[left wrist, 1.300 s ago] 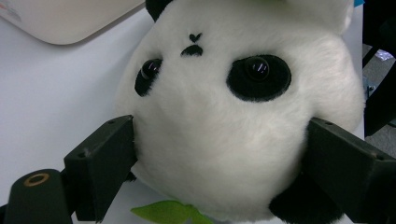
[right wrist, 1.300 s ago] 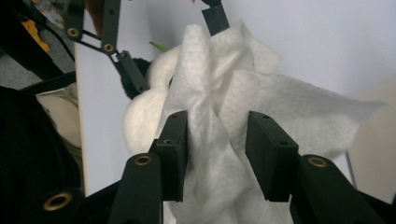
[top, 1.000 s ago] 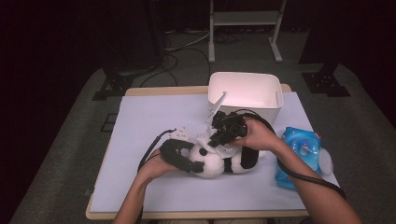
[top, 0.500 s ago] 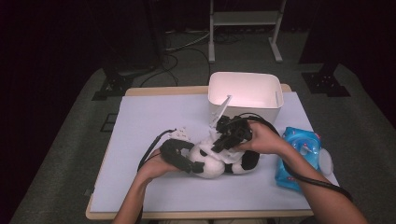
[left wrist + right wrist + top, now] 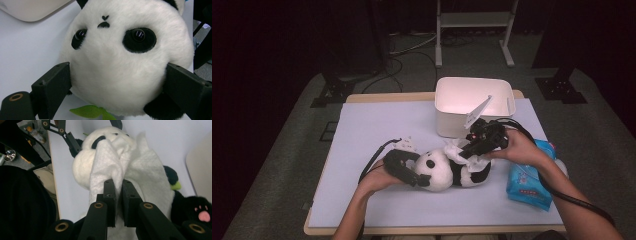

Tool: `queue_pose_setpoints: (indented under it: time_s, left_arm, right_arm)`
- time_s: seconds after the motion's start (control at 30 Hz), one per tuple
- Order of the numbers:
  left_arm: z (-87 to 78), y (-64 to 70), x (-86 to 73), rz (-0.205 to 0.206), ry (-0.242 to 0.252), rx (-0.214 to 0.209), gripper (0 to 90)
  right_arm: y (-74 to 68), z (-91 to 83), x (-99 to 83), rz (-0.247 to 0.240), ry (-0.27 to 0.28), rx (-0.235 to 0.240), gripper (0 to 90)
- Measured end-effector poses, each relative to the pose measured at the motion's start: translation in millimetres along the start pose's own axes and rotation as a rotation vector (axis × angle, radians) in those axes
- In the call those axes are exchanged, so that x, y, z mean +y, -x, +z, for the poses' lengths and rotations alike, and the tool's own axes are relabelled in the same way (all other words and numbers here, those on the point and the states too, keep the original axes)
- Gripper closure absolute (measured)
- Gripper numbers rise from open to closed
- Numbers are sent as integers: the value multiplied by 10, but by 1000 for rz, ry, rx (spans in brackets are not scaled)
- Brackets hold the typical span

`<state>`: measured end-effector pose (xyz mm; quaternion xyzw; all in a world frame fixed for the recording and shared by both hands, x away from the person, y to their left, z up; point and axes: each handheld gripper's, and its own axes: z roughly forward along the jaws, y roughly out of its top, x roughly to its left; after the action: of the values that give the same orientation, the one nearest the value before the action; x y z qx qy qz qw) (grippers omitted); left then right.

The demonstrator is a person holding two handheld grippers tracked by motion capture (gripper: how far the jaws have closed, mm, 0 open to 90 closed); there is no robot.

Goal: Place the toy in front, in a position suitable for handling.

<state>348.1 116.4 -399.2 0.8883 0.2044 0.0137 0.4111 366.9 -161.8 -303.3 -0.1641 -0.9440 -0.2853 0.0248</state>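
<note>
The right tool point(image 5: 466, 150) now sits lower and nearer the panda's point(image 5: 447, 170) head than a second ago, and the white wipe point(image 5: 459, 152) pinched between its jaws lies against the toy's face. The panda is shifted slightly on the counter point(image 5: 377, 125), with the left tool point(image 5: 414, 176) following its head.

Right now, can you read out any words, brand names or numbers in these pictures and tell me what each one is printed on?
None can be read.
Blue wipes pack: light markings on its front, too small and blurred to read.
Panda plush, white wipe, white bin: no text on them.
Left hand-held gripper and right hand-held gripper: no lettering on the jaws.
</note>
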Motion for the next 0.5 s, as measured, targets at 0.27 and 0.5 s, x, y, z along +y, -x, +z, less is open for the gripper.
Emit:
queue_pose_setpoints:
  time_s: [0.27, 0.5]
  left_arm:
    - [7, 18, 4, 15, -14, -4, 93]
    - [-15, 62, 25, 40, -22, -28, 92]
  right_arm:
    - [40, -77, -215, 42, 14, -6, 825]
    - [85, -64, -356, 80, 15, 13, 825]
